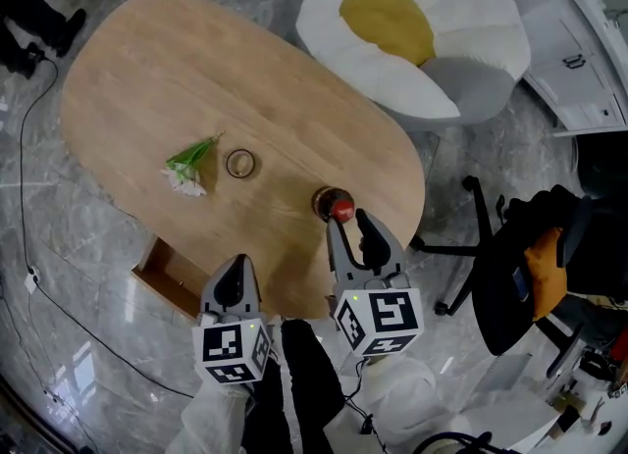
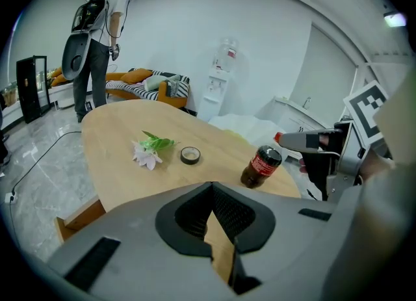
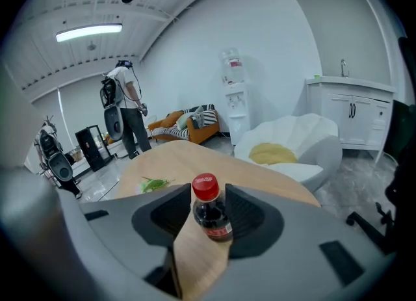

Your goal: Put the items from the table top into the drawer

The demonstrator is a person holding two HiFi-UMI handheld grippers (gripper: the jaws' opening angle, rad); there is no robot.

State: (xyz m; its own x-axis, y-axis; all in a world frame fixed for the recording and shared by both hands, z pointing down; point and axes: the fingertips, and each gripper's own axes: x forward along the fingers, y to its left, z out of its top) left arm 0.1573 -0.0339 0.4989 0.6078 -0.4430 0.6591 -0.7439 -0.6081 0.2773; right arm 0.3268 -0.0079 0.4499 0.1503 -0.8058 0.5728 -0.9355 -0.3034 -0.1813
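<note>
— Light wood: the oval wooden table carries three things. Where is the bottle?

— The small dark cola bottle with the red cap stands upright near the table's edge closest to the person, on the right. The right gripper points at it, jaws spread wide. In the right gripper view the bottle sits in the gap between them, and the pads do not press on it.

— And the left gripper?

— Jaws together, nothing between them. It hangs over the near edge of the table, just right of the open wooden drawer that sticks out from under the tabletop.

— The other items?

— The black ring of tape lies flat near the middle of the table. The white artificial flower with green leaves lies just beside it, to its left in the head view. Both are well apart from the bottle and from either gripper.

— Beyond the table?

— A white round cushion seat with a yellow centre.
</note>
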